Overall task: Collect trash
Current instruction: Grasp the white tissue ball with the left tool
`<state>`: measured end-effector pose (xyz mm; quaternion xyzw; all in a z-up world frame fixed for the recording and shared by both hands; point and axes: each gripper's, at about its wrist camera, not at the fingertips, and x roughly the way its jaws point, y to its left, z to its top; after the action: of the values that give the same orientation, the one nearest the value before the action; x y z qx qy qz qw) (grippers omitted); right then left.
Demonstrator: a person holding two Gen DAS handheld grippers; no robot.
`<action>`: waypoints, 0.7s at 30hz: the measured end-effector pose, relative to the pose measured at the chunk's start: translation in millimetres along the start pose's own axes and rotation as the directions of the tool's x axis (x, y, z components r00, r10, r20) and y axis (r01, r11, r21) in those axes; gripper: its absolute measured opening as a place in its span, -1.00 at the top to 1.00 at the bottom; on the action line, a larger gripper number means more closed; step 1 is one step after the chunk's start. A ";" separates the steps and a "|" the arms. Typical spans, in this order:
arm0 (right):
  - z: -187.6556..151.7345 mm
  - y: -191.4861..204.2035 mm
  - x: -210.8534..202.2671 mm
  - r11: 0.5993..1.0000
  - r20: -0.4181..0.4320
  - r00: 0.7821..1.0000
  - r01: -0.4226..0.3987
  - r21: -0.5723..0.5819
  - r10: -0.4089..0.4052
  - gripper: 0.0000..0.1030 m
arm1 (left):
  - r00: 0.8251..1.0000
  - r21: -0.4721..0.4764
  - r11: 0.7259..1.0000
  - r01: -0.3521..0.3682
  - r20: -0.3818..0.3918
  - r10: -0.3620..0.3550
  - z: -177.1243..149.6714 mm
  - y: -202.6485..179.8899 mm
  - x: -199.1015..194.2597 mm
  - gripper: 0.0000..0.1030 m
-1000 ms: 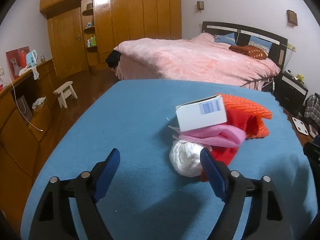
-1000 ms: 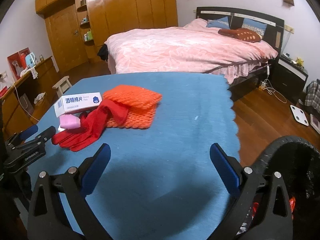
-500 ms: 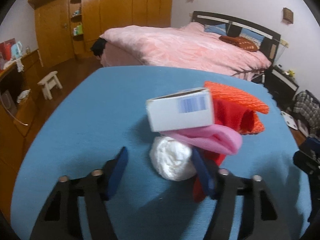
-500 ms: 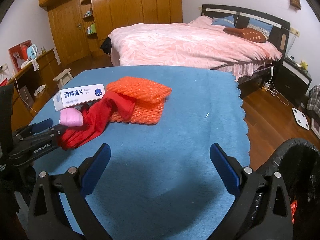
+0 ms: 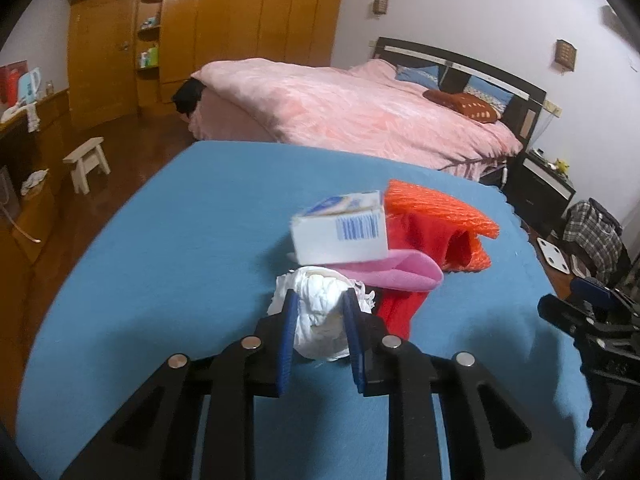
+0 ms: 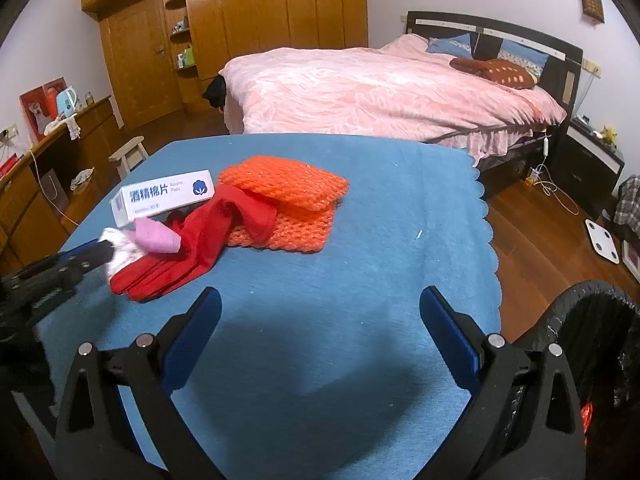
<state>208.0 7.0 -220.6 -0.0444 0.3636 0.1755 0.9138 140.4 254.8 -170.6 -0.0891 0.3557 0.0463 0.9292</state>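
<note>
Nearest the left wrist camera, the left claw [image 5: 318,304] is seen with its blue pads pressed against both sides of a crumpled white paper wad [image 5: 320,318]; its jaws have just been closing, and the wad is squeezed between them, low over the blue surface [image 5: 180,240]. Just beyond the wad, a pink item [image 5: 400,276] is found, with a white box [image 5: 340,234] bearing a barcode resting partly on top of it. A red glove [image 5: 404,304] is spread just right of the wad, running under the pink item. Behind these, a folded orange mesh piece [image 5: 440,208] is laid on the surface, touching the glove.

In the right wrist view, the right claw [image 6: 320,316] is held wide apart over a bare stretch of the blue cloth, with nothing between its pads. A black-lined trash bin [image 6: 592,344] is seen at the lower right, beside the surface's scalloped edge, with something red inside it.

Farther back, a bed [image 6: 380,88] with a pink quilt is seen, and a small white stool [image 6: 130,154] stands on the wooden floor. Wooden wardrobes [image 6: 260,12] are ranged along the far wall.
</note>
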 end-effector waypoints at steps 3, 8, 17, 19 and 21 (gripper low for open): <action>0.1 4.2 1.1 1.000 0.000 1.000 -0.009 0.000 0.009 -0.88 | 0.999 0.019 0.999 -0.046 -0.007 0.046 -5.2 5.2 -6.1 0.54; -2.3 16.0 5.0 1.000 -0.004 1.000 -0.018 -0.021 0.018 -0.88 | 0.996 0.015 0.997 -0.076 -0.039 0.076 -13.8 15.2 -1.3 0.46; -6.5 22.3 13.1 0.999 -0.025 1.000 -0.014 -0.030 0.013 -0.88 | 0.997 0.005 0.998 -0.058 -0.059 0.058 -15.4 14.5 13.4 -0.15; -6.9 22.7 14.4 0.999 -0.027 1.000 -0.015 -0.030 0.014 -0.88 | 0.995 0.007 0.998 -0.061 -0.076 0.061 -15.9 13.3 18.3 0.00; -5.5 24.5 15.4 0.999 -0.026 0.999 -0.021 -0.031 0.021 -0.88 | 0.995 -0.002 0.998 -0.060 -0.084 0.060 -16.6 15.6 19.2 0.14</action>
<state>206.2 33.2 -233.9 -0.0569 0.3728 0.1901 0.9064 141.5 267.2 -197.7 -0.0824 0.3967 0.0713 0.9115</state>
